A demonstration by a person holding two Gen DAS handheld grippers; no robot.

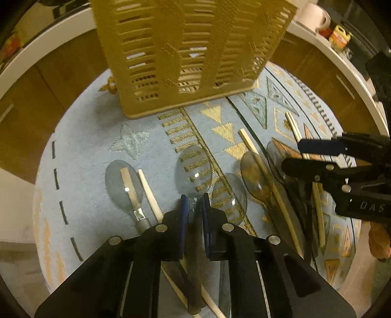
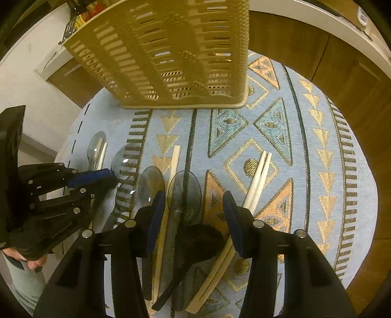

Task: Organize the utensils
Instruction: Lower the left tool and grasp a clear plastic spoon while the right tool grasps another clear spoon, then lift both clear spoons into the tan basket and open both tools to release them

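Observation:
A tan slotted utensil basket (image 1: 185, 53) stands at the far side of a round blue patterned cloth (image 1: 92, 137); it also shows in the right wrist view (image 2: 171, 56). Several clear plastic spoons and pale chopsticks lie on the cloth in front of it. My left gripper (image 1: 195, 208) is shut on the handle of a clear spoon (image 1: 194, 168). My right gripper (image 2: 193, 205) is open, low over a clear spoon (image 2: 184, 190) and a black spoon (image 2: 200, 239), with a chopstick pair (image 2: 257, 181) by its right finger.
The cloth covers a round table with a wooden floor or cabinets (image 2: 354, 80) and a white counter (image 1: 315, 31) beyond. Bottles (image 2: 85, 12) stand at the upper left of the right wrist view. A loose chopstick (image 2: 171, 181) lies beside the spoons.

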